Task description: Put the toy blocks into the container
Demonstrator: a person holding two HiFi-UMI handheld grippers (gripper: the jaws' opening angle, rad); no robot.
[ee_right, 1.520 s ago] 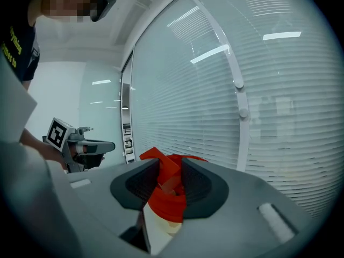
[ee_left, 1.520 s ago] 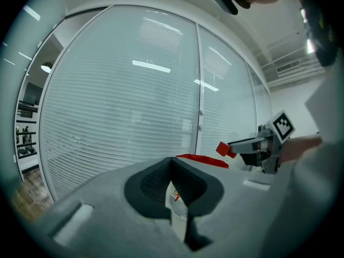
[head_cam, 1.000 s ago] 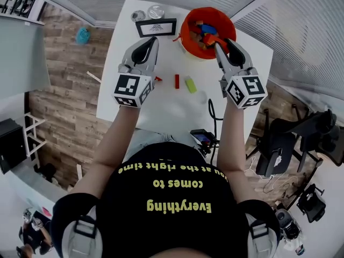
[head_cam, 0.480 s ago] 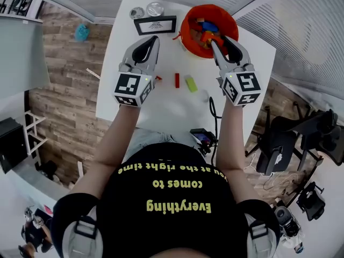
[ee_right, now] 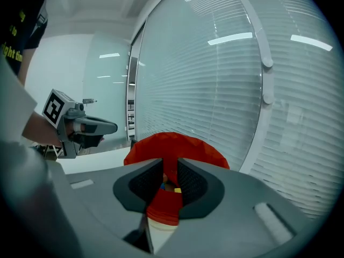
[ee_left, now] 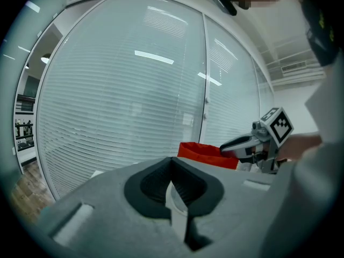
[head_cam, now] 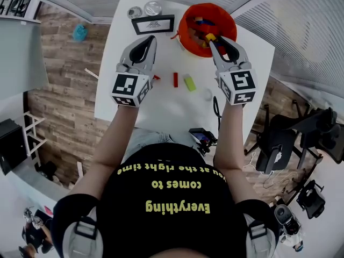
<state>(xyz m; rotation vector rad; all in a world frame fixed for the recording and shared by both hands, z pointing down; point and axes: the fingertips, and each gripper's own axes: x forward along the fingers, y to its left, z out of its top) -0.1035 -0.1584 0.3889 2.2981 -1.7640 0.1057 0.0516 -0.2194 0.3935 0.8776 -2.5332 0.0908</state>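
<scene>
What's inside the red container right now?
A heap of blocks: blue, yellow, red and orange. The right gripper, its empty jaws apart but just closed partway, covers the near rim of the container. Blocks lower in the heap and the bottom are hidden.

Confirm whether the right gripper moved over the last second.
Yes: the right gripper shifted left toward the green block, its jaws just closing somewhat, nothing between them.

Yellow "Everything comes to… at the right time" on black shirt
</scene>
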